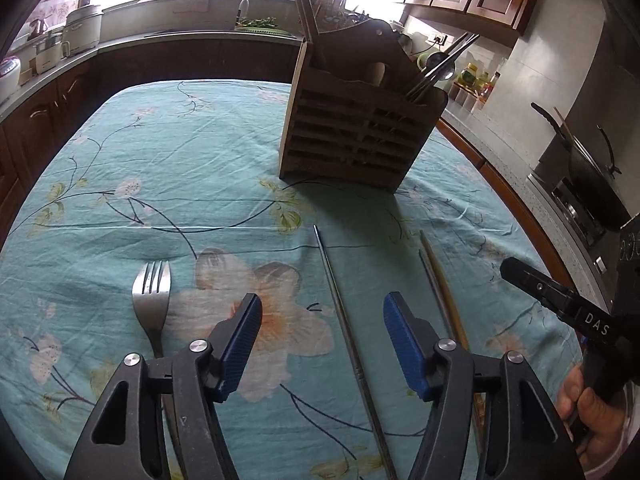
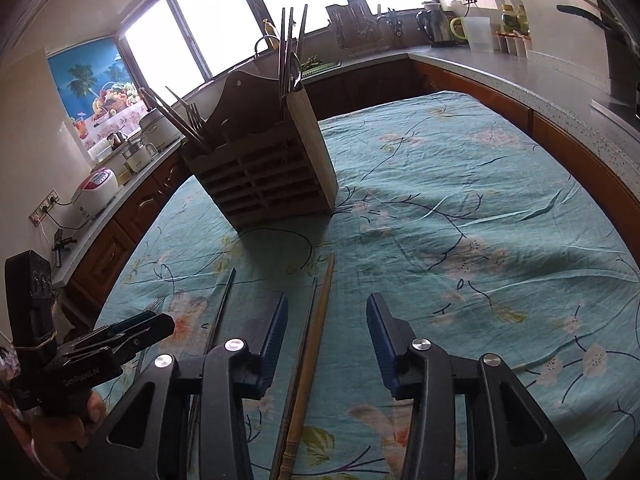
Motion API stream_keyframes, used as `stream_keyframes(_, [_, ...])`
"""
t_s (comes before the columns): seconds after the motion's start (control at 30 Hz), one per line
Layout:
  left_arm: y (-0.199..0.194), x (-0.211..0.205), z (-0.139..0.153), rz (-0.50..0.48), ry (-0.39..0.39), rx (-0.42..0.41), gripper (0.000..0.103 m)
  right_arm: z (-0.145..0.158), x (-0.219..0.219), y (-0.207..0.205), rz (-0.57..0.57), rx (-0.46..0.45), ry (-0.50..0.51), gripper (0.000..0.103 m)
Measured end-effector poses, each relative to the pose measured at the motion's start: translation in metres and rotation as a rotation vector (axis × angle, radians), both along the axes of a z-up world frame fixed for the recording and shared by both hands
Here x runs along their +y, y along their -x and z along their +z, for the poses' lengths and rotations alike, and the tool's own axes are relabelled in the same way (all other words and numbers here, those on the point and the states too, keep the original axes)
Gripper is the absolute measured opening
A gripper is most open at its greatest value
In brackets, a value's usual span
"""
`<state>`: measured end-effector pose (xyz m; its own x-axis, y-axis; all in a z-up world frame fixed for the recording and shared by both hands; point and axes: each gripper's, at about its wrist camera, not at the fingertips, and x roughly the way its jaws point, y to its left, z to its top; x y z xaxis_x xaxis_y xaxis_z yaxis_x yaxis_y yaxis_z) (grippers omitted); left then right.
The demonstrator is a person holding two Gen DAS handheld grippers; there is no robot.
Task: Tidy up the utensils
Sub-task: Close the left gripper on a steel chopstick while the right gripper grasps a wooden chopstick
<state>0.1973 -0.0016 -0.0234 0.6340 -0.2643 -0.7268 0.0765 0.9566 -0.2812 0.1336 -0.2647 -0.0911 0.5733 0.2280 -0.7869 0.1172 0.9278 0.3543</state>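
Now we work over the cloth-covered worktop (image 1: 120, 152), with the wooden caddy (image 1: 352, 136) standing at twelve o'clock, already stocked with utensils. Four loose pieces lie before us: a fork (image 1: 151, 300) at nine o'clock of the left claw (image 1: 322, 340), a steel chopstick (image 1: 348, 328) running between its pads, and a wooden chopstick (image 2: 312, 344) lying just beside another thin steel one (image 2: 300, 344), both between the pads of the right claw (image 2: 327, 340). Both claws stand spread, pinching nothing. To do this well, we judge each claw should come down centred over its stick, pads square to the shaft, and close near the middle so it lifts level. The right claw should take one stick alone, not both.
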Motion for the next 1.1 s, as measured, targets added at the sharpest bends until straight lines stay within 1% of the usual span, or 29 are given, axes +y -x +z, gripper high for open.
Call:
stream_keyframes(0.03, [-0.006,-0.001,-0.001,-0.005,-0.001,0.008,0.053,-0.004,0.002,-0.005,0.006,0.013,-0.002,0.030])
stream_keyframes(0.1, [-0.018,-0.003,-0.004,-0.016,-0.007,0.019,0.049,-0.011,0.005,-0.014,0.020,0.035,-0.003,0.026])
stream_keyframes(0.13, [-0.024,-0.004,-0.005,-0.020,-0.013,0.024,0.046,-0.014,0.006,-0.019,0.025,0.045,0.002,0.024])
stream_keyframes(0.23, [-0.042,-0.010,-0.011,-0.028,-0.035,0.045,0.044,-0.023,0.008,-0.033,0.035,0.069,0.003,0.021])
stream_keyframes(0.3, [-0.052,-0.011,-0.015,-0.030,-0.036,0.060,0.040,-0.028,0.010,-0.042,0.045,0.081,0.014,0.019])
stream_keyframes(0.57, [-0.079,-0.021,-0.032,-0.061,-0.064,0.088,0.037,-0.044,0.016,-0.062,0.078,0.133,0.074,0.018])
stream_keyframes(0.63, [-0.086,-0.025,-0.038,-0.070,-0.080,0.103,0.035,-0.050,0.016,-0.064,0.082,0.151,0.078,0.018])
stream_keyframes(0.8, [-0.096,-0.039,-0.042,-0.086,-0.157,0.082,0.034,-0.052,0.025,-0.068,0.122,0.148,0.142,0.018])
stream_keyframes(0.87, [-0.095,-0.047,-0.043,-0.094,-0.196,0.065,0.032,-0.053,0.030,-0.069,0.146,0.141,0.186,0.018])
stream_keyframes(0.93, [-0.095,-0.054,-0.046,-0.108,-0.233,0.047,0.025,-0.053,0.033,-0.068,0.151,0.136,0.207,0.018])
stream_keyframes(0.97, [-0.094,-0.056,-0.046,-0.116,-0.237,0.041,0.022,-0.053,0.034,-0.068,0.155,0.134,0.215,0.018])
stream_keyframes(1.0, [-0.094,-0.058,-0.047,-0.122,-0.232,0.037,0.015,-0.053,0.034,-0.068,0.156,0.134,0.218,0.016])
stream_keyframes(1.03, [-0.094,-0.058,-0.048,-0.123,-0.229,0.035,0.008,-0.053,0.033,-0.067,0.154,0.132,0.216,0.010])
stream_keyframes(1.1, [-0.095,-0.057,-0.048,-0.126,-0.222,0.034,0.006,-0.053,0.032,-0.068,0.149,0.132,0.202,0.008])
